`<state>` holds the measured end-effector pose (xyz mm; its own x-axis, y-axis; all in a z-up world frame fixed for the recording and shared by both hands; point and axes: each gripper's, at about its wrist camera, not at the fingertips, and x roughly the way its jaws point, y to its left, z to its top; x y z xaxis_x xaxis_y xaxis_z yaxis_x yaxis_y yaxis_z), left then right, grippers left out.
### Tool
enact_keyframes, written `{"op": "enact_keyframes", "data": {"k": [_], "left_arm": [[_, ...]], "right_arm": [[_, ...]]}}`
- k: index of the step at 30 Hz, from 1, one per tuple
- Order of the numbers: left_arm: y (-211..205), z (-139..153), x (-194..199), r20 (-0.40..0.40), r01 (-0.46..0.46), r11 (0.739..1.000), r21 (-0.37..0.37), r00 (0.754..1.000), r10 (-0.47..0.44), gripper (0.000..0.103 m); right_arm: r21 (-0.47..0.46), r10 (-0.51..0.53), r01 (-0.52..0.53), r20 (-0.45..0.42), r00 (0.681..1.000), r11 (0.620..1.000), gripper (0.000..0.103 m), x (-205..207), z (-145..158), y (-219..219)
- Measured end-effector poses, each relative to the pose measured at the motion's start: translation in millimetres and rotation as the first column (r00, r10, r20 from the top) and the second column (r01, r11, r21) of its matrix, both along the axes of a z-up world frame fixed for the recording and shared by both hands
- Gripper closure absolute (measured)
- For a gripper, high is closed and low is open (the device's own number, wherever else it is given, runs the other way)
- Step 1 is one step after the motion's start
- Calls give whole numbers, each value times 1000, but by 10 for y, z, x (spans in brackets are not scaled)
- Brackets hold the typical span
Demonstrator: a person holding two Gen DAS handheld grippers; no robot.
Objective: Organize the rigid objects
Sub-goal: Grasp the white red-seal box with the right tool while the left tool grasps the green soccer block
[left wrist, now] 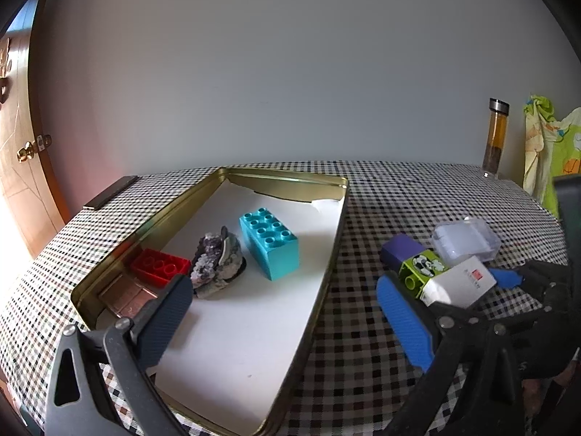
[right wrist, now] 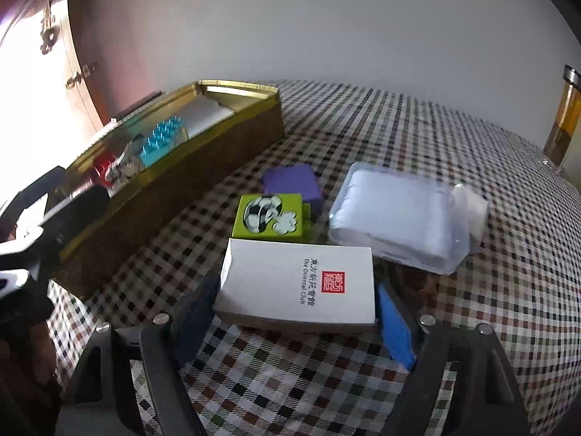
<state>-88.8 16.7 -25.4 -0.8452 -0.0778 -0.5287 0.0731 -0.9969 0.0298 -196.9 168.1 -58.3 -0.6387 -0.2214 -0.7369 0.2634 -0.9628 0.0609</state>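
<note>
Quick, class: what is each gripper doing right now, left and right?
Left gripper: open, holding nothing, over the gold tin.
Right gripper: fingers either side of the white box; whether it grips cannot be told.

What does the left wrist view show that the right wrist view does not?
Only the left wrist view shows the tin's white floor clearly, with the red brick and rock sharp, plus the left gripper open.

Only the right wrist view shows the white box's printed top and the right gripper fingers flanking it; contact is unclear.

Both show the gold tin, teal brick, green block, purple block and clear case.
</note>
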Motion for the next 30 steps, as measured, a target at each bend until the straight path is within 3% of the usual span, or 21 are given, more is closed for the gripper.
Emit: {"op": "enact_keyframes", "data": {"k": [6,10,20,26,30], "left_arm": [[148,27,-37,4,44,999,-8,999,-44,0],[338,29,-55,12,86,996,-28,996,-85,0],[849,-44,-265,84,184,981,-64,980,-178,0],[948,-155,-474,158,213,977,-25,966,-206,4],[991,-221,-610,211,221,975,-12,954,-213,8]], "right_arm": [[-20,-69,68,-109,992,998,21,173,167,117],[6,-163,167,-191,968,986,21,247,267,252],[-78,-295,287,-143,945,955,21,200,277,731],[-134,-339,323,-126,932,937,21,232,267,959],[-119,-330,315,-135,934,941,21,227,265,939]]}}
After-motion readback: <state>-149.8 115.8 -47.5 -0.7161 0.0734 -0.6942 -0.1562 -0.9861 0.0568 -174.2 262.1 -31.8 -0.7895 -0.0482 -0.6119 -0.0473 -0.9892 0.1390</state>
